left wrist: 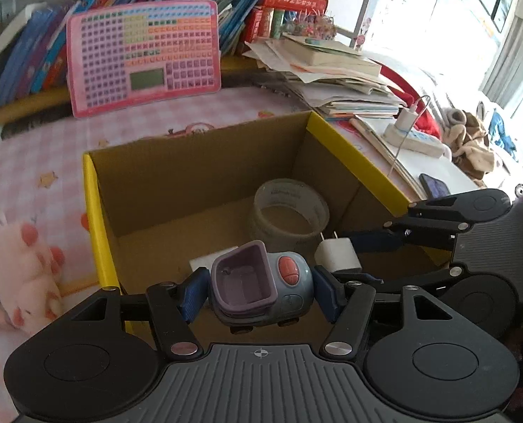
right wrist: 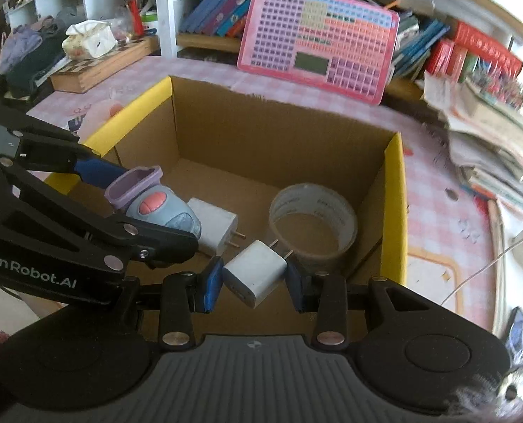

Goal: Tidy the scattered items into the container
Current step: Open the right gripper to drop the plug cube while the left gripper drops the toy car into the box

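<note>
My left gripper (left wrist: 261, 290) pinches one toy car (left wrist: 261, 290); my right gripper (right wrist: 254, 283) pinches one of two chargers (right wrist: 254, 273). Both hang over the box (right wrist: 395, 211), where the other charger (right wrist: 214, 225) and one tape roll (right wrist: 312, 224) lie.

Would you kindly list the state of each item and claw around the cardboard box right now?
Left claw: shut on the toy car, held over the box.
Right claw: shut on the white charger, held over the box.
Cardboard box: open-topped, upright.
Tape roll: inside the box, on its floor.
Second charger: lying inside the box, prongs showing.
</note>
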